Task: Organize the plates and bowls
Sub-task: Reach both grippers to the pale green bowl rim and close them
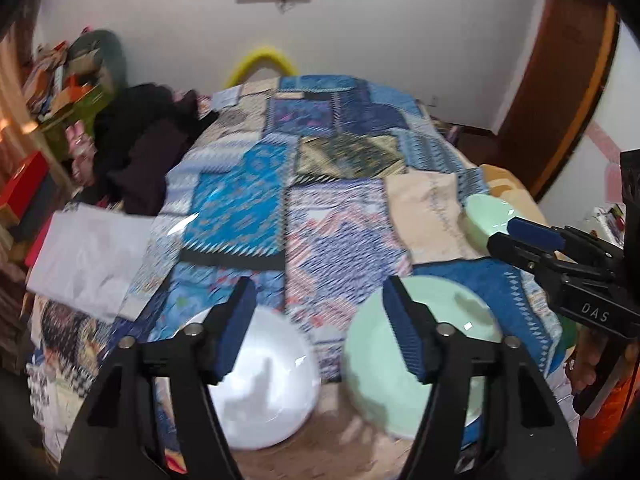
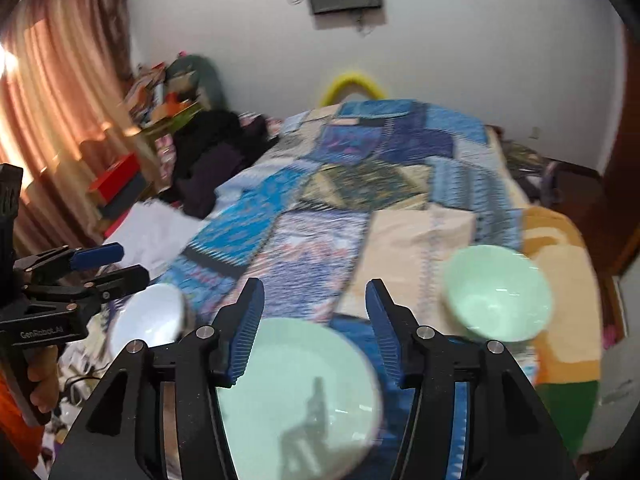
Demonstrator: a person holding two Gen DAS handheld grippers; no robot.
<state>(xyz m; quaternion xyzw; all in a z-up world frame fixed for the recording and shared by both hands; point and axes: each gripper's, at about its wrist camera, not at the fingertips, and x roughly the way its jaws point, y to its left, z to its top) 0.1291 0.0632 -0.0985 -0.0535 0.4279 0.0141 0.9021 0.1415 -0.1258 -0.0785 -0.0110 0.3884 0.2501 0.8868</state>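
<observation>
Patchwork quilt [image 1: 320, 168] of blue, cream and olive printed squares covers the bed; its weave reads blurred. Along the near edge lie three smooth, glossy round dishes: a white plate [image 1: 264, 380] toward the left corner, a shallow mint plate [image 2: 304, 396] at the middle, and a deeper mint bowl [image 2: 498, 292] toward the right corner, each apart from the others. Left gripper [image 1: 320, 320] hangs above the gap between the two plates, its ribbed blue pads spread wide, holding nothing. Right gripper [image 2: 316, 320] hangs over the mint plate, fingers likewise spread and empty. White paper [image 1: 88, 256] lies at the quilt's left edge.
</observation>
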